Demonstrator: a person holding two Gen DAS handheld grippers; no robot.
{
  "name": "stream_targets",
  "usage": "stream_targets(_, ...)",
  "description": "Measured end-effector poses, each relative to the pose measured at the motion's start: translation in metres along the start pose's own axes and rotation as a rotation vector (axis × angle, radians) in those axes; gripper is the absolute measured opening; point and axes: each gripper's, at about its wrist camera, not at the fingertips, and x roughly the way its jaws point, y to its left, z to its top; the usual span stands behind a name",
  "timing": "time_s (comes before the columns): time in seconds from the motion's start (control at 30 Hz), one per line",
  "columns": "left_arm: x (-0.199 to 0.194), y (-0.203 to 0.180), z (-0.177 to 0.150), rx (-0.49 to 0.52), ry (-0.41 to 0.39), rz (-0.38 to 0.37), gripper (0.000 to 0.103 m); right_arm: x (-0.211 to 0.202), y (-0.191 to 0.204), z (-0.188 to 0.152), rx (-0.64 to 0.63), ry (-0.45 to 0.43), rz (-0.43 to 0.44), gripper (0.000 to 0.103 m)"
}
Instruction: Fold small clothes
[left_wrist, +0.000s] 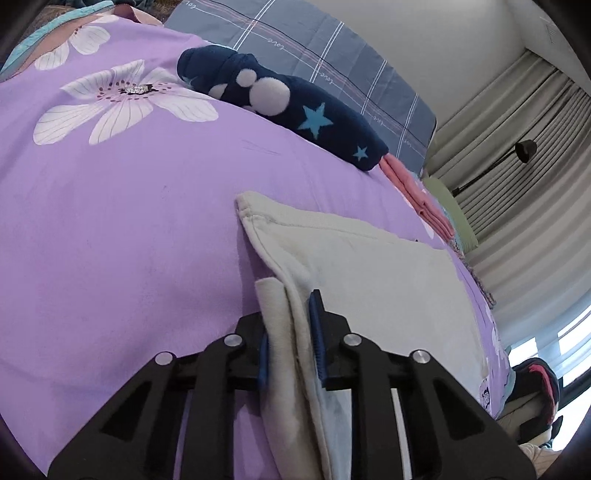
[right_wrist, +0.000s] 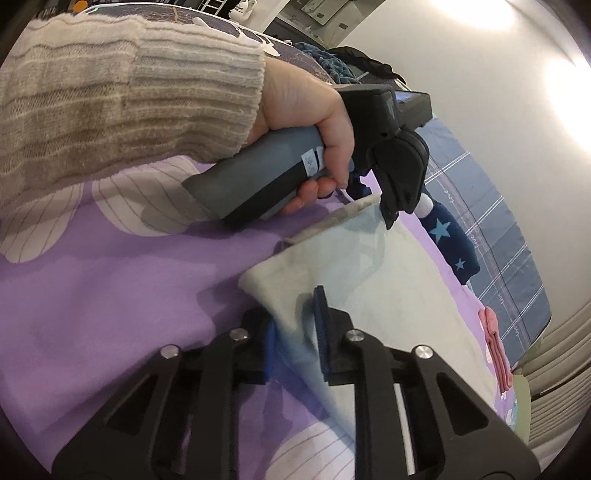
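A cream garment (left_wrist: 369, 266) lies flat on the purple flowered bedsheet (left_wrist: 129, 221). My left gripper (left_wrist: 288, 310) is shut on the garment's near folded edge, with the blue pads (left_wrist: 316, 332) pressing the doubled cloth. In the right wrist view the same garment (right_wrist: 388, 295) spreads away from my right gripper (right_wrist: 295, 321), which is shut on another part of its edge. Further off there, a person's hand (right_wrist: 303, 103) in a knitted sleeve holds the left gripper (right_wrist: 391, 210) at the garment's far corner.
A navy garment with stars and white dots (left_wrist: 295, 107) lies near the far side of the bed, with a folded pink piece (left_wrist: 424, 199) beside it. A grey checked pillow (left_wrist: 332, 48) lies behind them. Curtains and a black lamp (left_wrist: 524, 149) stand at the right.
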Motion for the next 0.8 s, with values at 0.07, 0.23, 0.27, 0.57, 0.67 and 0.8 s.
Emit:
stream_targets(0.07,0.001,-0.002,0.000,0.011,-0.001,0.003,0.019,0.002,-0.001,0.000,0.007,0.004,0.004,0.014)
stream_targets(0.23,0.003,0.000,0.004,-0.005,-0.011,-0.026,0.010,0.000,-0.011,0.000,0.045,-0.016,0.013,0.003)
stream_targets(0.27,0.002,-0.001,0.004,-0.001,-0.017,-0.020,0.010,-0.005,-0.016,0.001,0.075,-0.034,0.017,0.003)
stream_targets(0.57,-0.011,-0.043,0.018,0.112,-0.067,0.033,0.009,-0.034,-0.055,-0.001,0.275,-0.112,0.038,0.003)
stream_targets(0.67,-0.015,-0.054,0.023,0.121,-0.073,0.048,0.009,-0.046,-0.071,-0.004,0.332,-0.141,0.027,0.003)
stream_targets(0.8,-0.018,-0.072,0.029,0.144,-0.082,0.065,0.009,-0.061,-0.097,-0.014,0.416,-0.168,0.016,0.003)
